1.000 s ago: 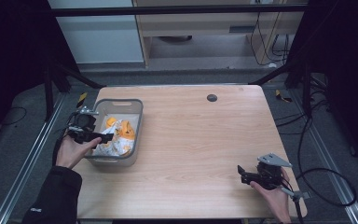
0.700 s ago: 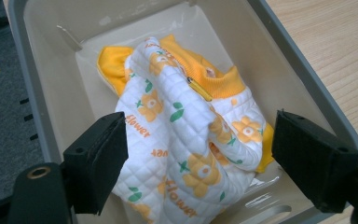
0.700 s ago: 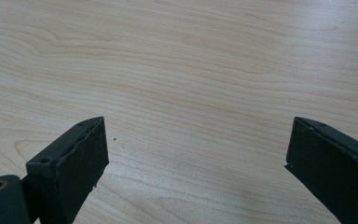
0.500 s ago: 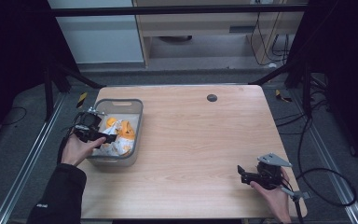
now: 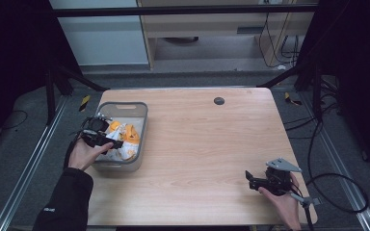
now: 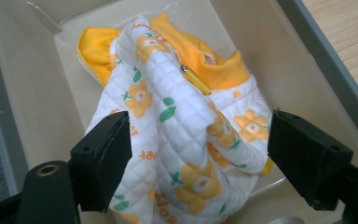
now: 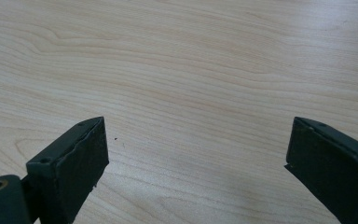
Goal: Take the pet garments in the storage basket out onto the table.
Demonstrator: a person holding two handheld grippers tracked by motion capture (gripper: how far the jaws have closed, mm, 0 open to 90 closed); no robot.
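Hovering over the grey bin (image 5: 142,111) at the table's (image 5: 207,144) left side: left gripper (image 5: 107,142), jaws spread wide, straddling but not pinching the garment (image 6: 182,140). Nothing grasped. Garment lying bunched inside the bin, on its floor, slightly toward the near end as seen in the high view.

Garment noted as quilted white cloth with orange flowers and green leaves, orange ribbed collar and cuff, a small zip pull (image 6: 195,78) near the collar. Judged light, soft and limp; likely to drape and unfold once lifted, not fragile, not slippery. Quilting thick enough to give the pads a firm bite. Best hold judged to be the raised fold at the centre of the heap, directly between the jaws, or the ribbed collar edge; zip pull best avoided as too small and hard.

Right gripper (image 5: 256,182) resting at the near right of the table, jaws wide apart over bare wood, holding nothing.
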